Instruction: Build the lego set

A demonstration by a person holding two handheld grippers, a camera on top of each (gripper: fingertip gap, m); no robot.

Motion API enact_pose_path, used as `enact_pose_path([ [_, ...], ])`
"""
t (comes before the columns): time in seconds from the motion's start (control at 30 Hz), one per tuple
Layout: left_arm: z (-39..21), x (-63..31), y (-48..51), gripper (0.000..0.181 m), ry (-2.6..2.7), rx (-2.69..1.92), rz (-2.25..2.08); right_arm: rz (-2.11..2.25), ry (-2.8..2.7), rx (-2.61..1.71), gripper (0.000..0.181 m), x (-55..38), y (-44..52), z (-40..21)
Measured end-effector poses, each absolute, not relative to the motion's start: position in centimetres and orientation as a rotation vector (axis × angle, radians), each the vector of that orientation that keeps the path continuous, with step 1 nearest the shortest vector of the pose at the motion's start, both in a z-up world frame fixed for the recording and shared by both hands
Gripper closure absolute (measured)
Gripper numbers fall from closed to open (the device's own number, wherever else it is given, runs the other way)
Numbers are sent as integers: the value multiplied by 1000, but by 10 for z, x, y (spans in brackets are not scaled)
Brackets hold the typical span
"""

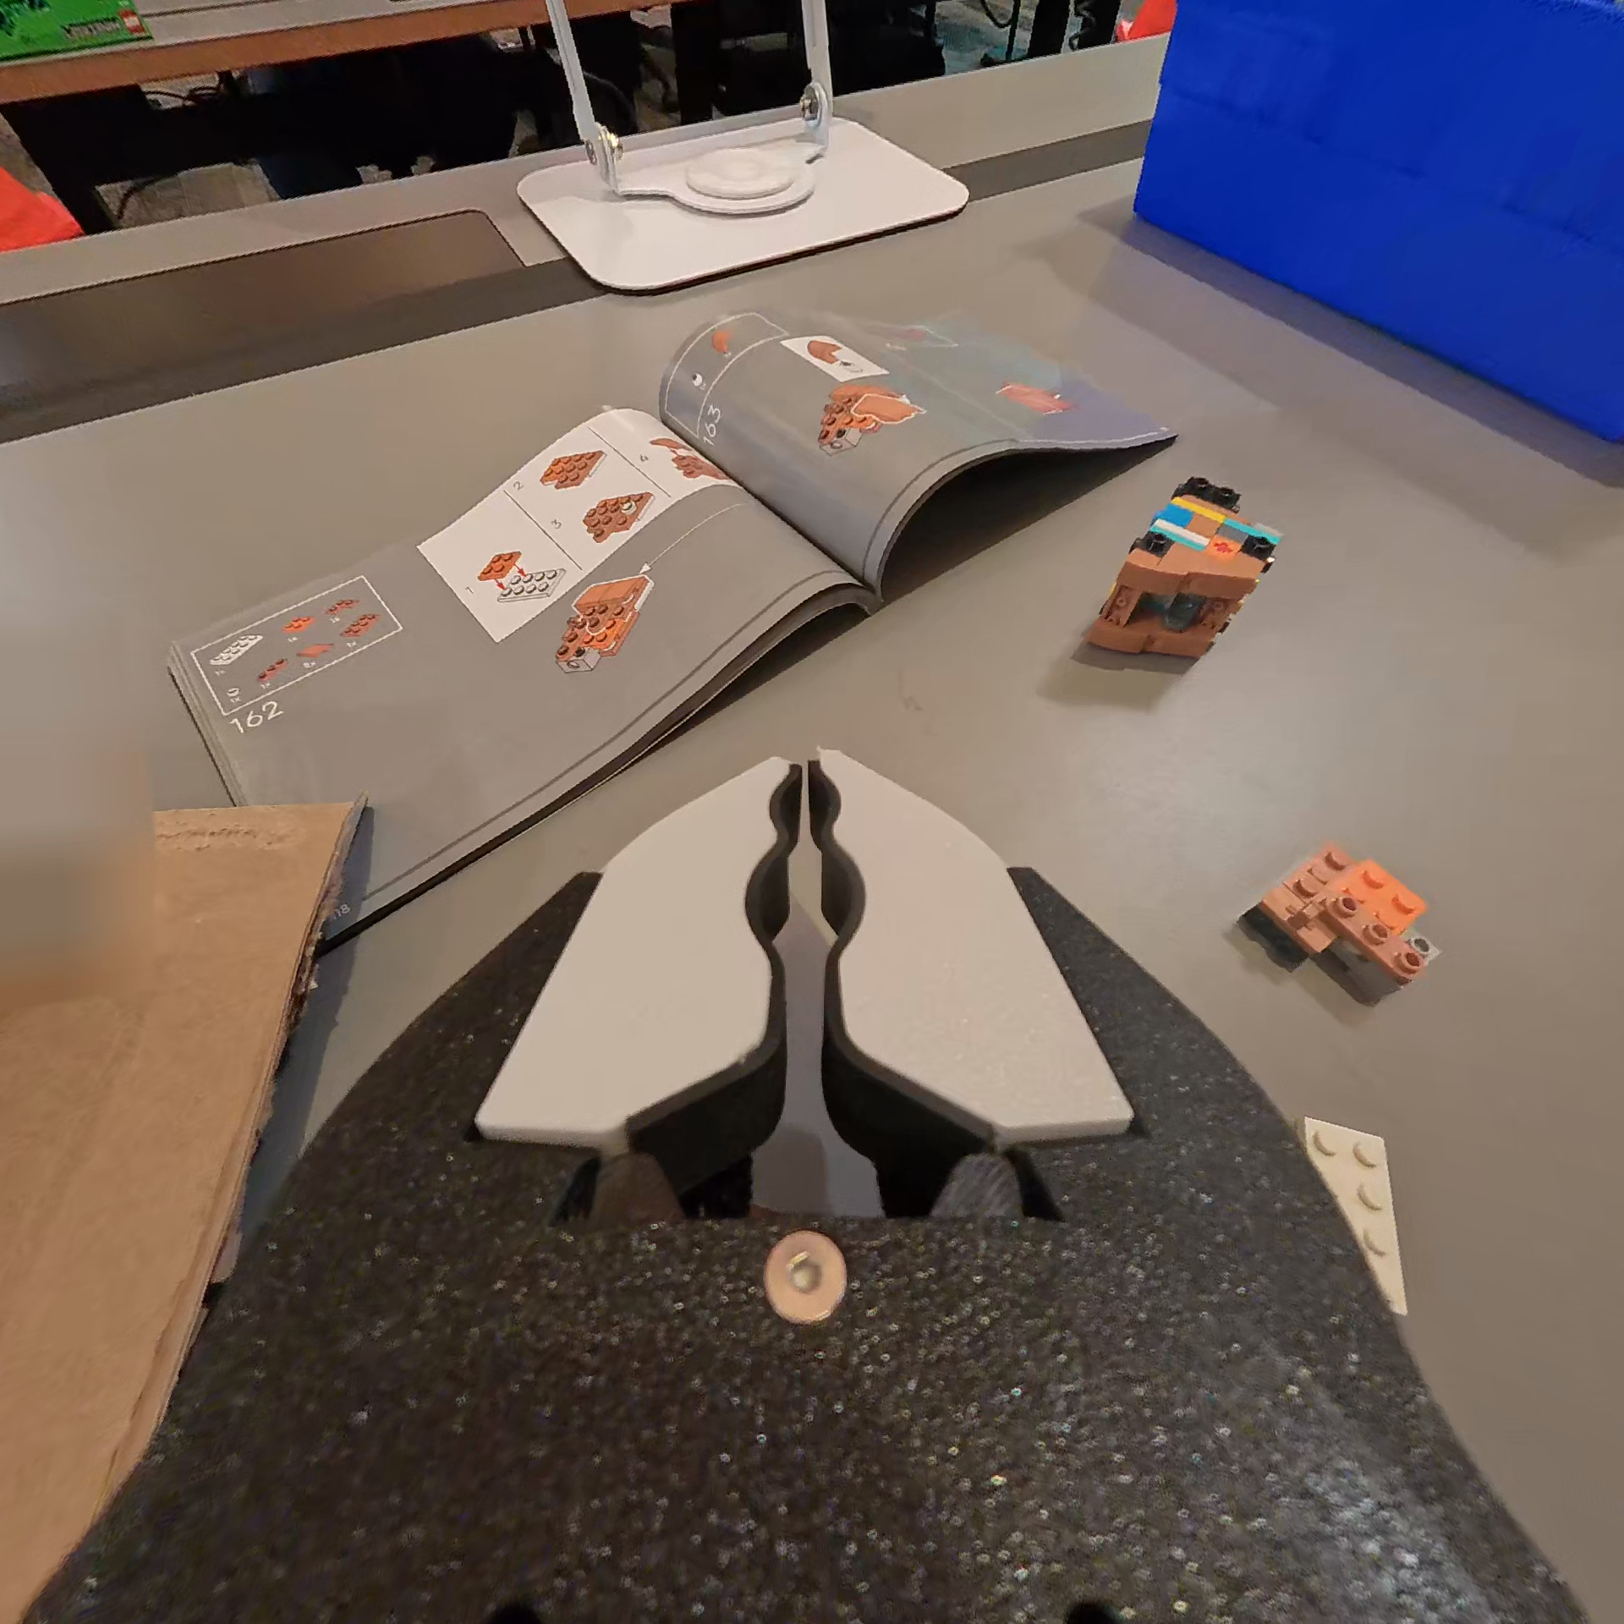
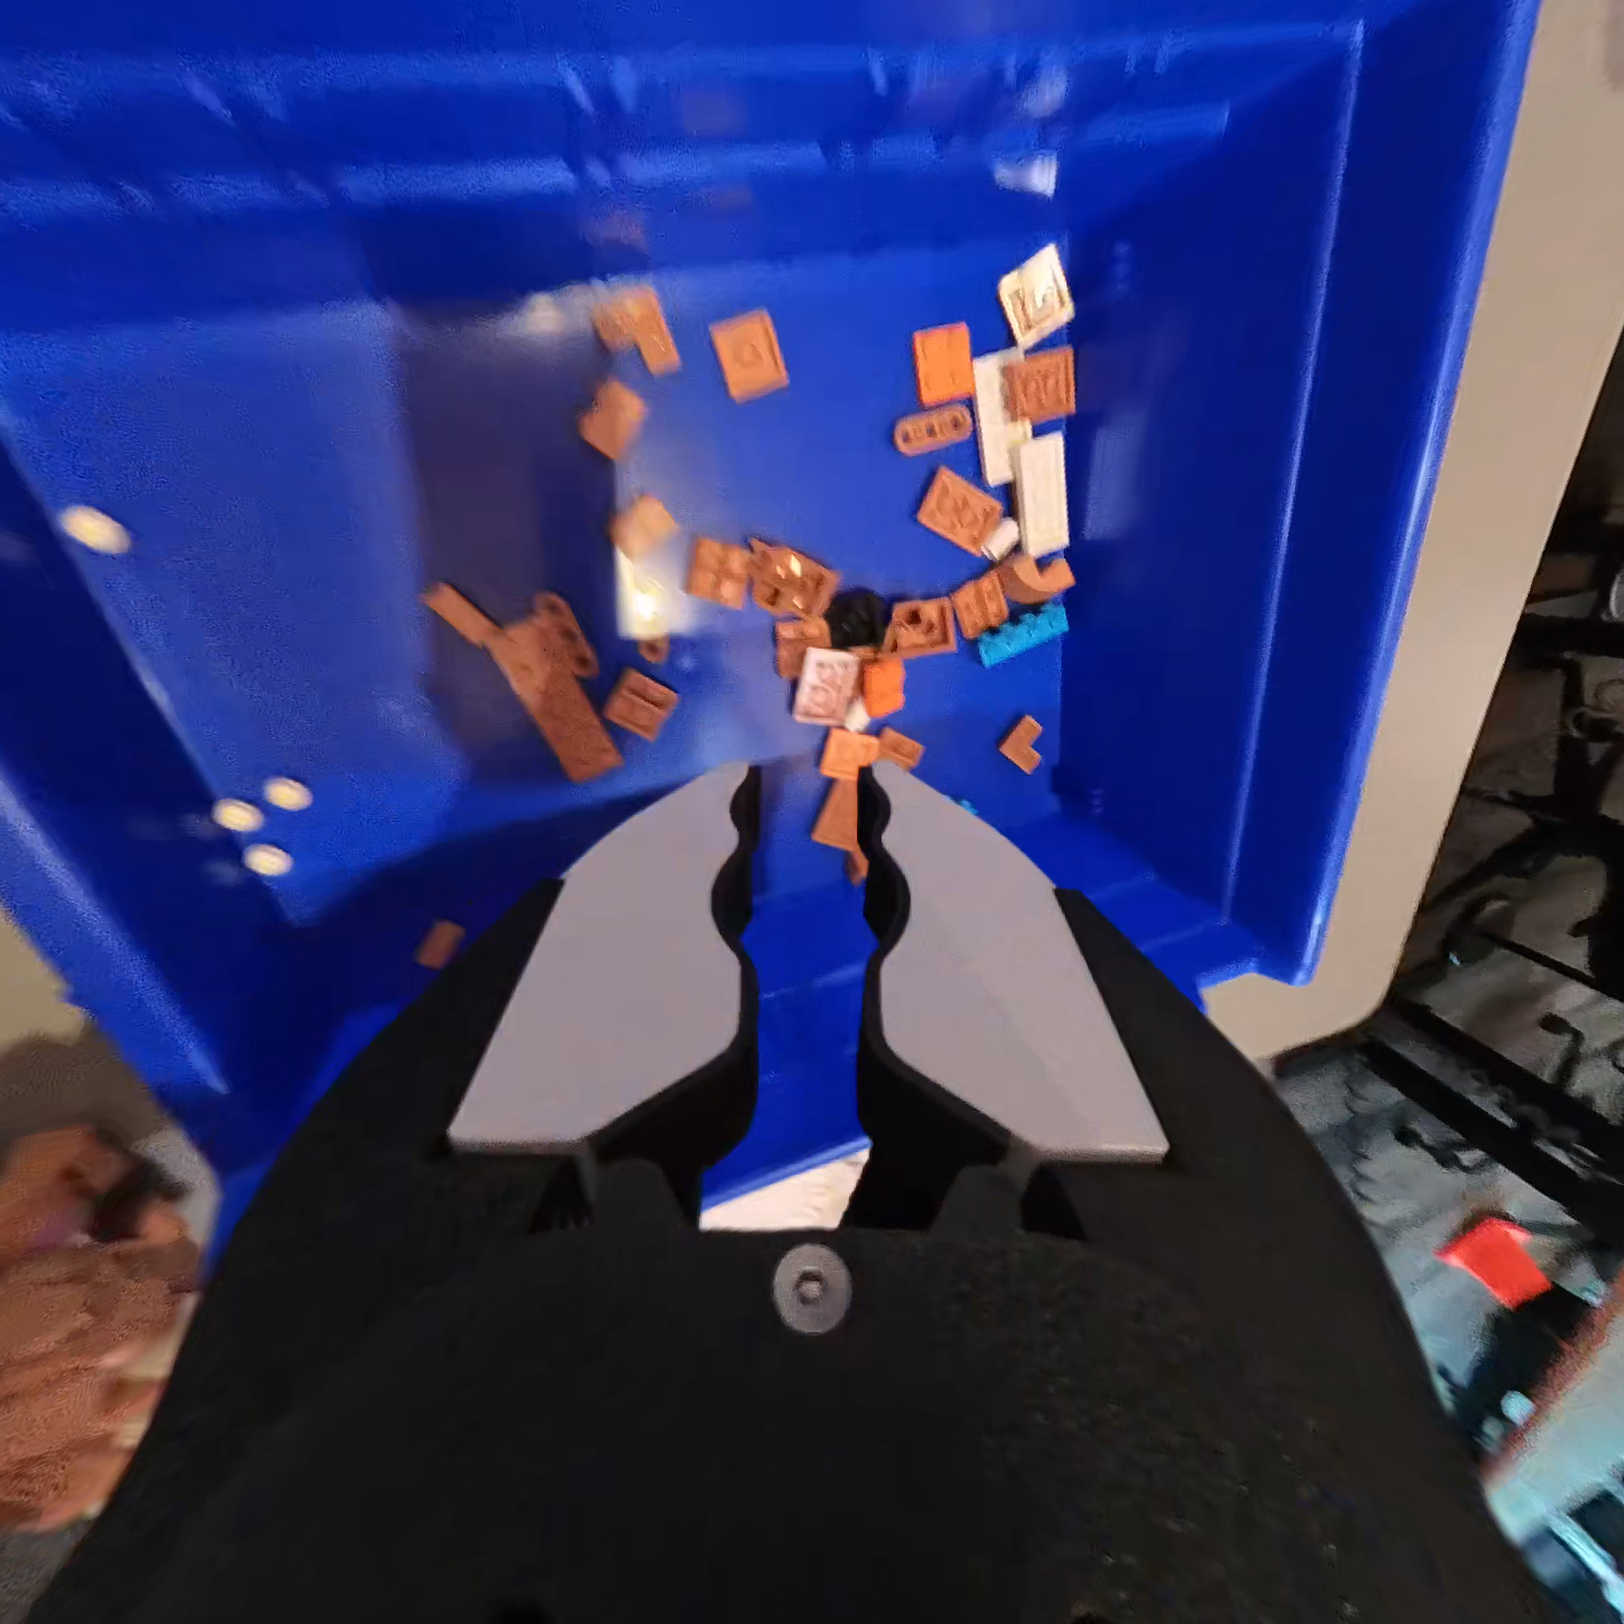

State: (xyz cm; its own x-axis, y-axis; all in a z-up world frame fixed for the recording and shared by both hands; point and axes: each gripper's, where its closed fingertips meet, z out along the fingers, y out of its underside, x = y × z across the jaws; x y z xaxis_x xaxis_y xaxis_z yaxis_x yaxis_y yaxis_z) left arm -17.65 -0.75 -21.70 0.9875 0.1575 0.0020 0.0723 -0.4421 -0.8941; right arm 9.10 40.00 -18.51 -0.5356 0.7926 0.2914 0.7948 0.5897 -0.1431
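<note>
left gripper [image 1: 807, 763]: together, empty | right gripper [image 2: 808, 773]: apart over blue bin [image 2: 1274, 527] of bricks [image 2: 795, 576]

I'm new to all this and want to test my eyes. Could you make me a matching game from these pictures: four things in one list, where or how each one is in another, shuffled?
Things:
1. instruction booklet
2. loose bricks
3. left tongs
4. white plate piece

Places or states:
A. closed, holding nothing
B. lying open on the grey table
C. scattered inside the blue bin
D. flat on the table, beside the left tongs' black body

Pairs: 1-B, 2-C, 3-A, 4-D
</note>
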Motion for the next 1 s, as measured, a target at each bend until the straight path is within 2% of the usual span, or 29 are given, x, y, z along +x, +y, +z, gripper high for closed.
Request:
enact_pose_path([
  [0.3, -224, -176, -5, 180, -141, -2082, 167, -333, -2723, -1376, 157, 95, 442, -243],
  [0.53, -224, -175, -5, 180, -136, -2081, 154, -208, -2737, -1340, 157, 75, 435, -246],
  [1.0, -222, -174, -5, 180, -130, -2067, 145, -307, -2867, -1461, 158, 73, 443, -261],
])
